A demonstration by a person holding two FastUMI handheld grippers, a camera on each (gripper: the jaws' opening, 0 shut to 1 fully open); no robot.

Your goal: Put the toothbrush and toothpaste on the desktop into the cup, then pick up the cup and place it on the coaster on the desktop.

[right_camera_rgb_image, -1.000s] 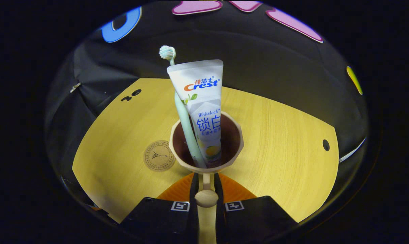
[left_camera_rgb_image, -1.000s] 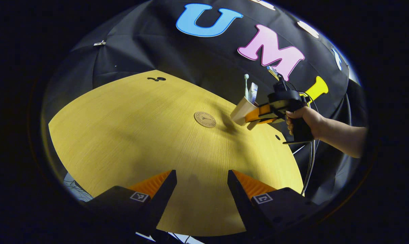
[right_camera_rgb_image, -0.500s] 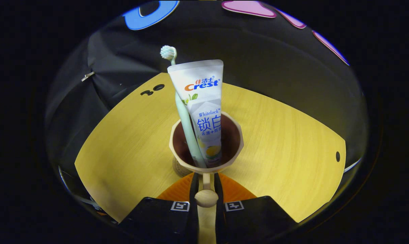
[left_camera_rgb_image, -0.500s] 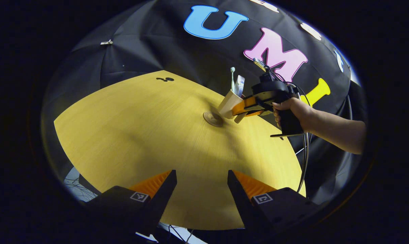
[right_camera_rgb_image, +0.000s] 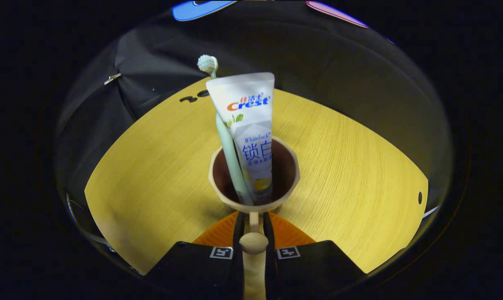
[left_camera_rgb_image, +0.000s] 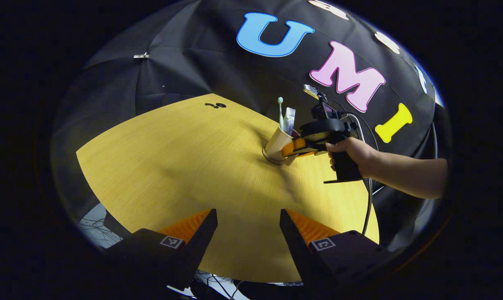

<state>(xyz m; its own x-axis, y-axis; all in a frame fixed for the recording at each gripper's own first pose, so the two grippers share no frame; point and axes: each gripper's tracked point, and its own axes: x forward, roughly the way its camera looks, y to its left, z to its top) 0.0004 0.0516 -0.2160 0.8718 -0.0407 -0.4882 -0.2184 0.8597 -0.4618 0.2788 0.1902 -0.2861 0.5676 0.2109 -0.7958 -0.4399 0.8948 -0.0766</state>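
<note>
Right gripper [right_camera_rgb_image: 254, 233]: jaws pinched on the cup's handle [right_camera_rgb_image: 254, 243], which runs back between them. The cup [right_camera_rgb_image: 254, 175] sits just ahead of the jaws, tilted slightly; toothbrush [right_camera_rgb_image: 230, 141] and toothpaste [right_camera_rgb_image: 249, 125] stand inside it, brush left of the tube. In the left gripper view the cup's base meets the coaster [left_camera_rgb_image: 272, 157] on the table [left_camera_rgb_image: 172, 158]; a hand [left_camera_rgb_image: 353, 154] holds that gripper. Left gripper [left_camera_rgb_image: 248, 227]: jaws spread, nothing between them, over the table's near edge, well apart from the cup.

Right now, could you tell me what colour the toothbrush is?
Pale mint green; the toothbrush shows best in the right gripper view.
</note>
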